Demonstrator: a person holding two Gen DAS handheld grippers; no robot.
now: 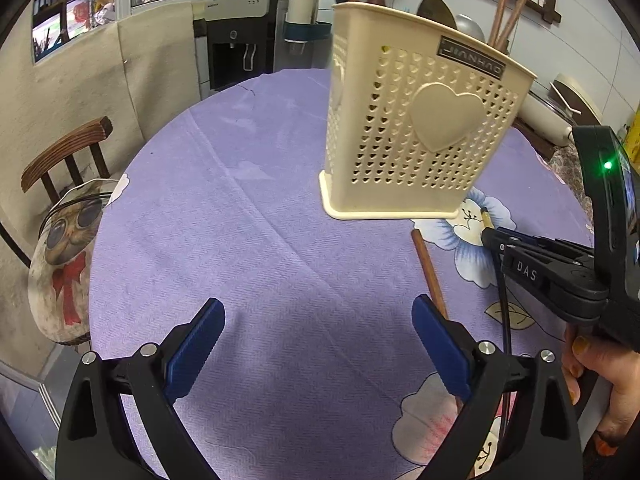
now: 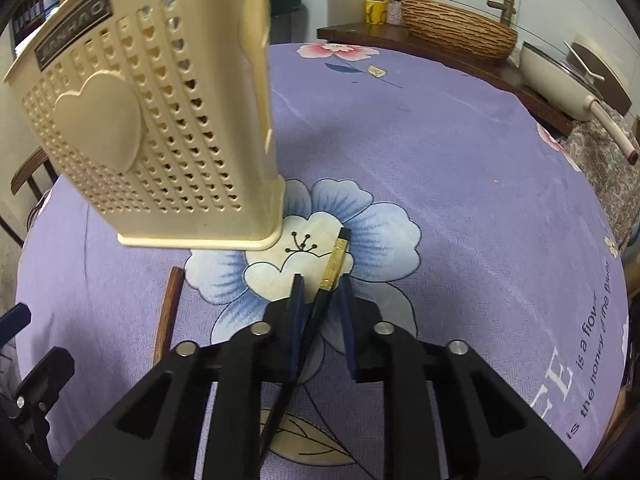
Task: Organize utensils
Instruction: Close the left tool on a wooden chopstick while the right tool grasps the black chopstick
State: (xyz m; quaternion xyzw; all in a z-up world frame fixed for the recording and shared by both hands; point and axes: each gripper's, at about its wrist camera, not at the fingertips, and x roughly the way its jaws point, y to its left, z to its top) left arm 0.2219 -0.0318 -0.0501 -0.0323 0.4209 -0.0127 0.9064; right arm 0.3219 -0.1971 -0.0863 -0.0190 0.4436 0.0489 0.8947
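A cream perforated utensil holder (image 1: pixel 408 120) (image 2: pixel 160 120) with a raised heart stands upright on the purple flowered tablecloth (image 1: pixel 240 240). In front of it my right gripper (image 2: pixel 322 280) (image 1: pixel 486 236) is shut on a black chopstick (image 2: pixel 334 264) whose gold-banded end sticks out past the fingertips, low over the blue flower print. A brown wooden chopstick (image 1: pixel 430 272) (image 2: pixel 168 312) lies on the cloth just left of that gripper. My left gripper (image 1: pixel 318 312) hangs open over bare cloth with nothing between its blue pads (image 1: pixel 200 344).
A wooden chair with a cat-print cushion (image 1: pixel 68 248) stands at the table's left edge. A water dispenser (image 1: pixel 236 48) is behind the table. A woven basket (image 2: pixel 456 28) and a cream pan (image 2: pixel 560 80) sit on a wooden counter at the right. A person's hand (image 1: pixel 592 372) holds the right gripper.
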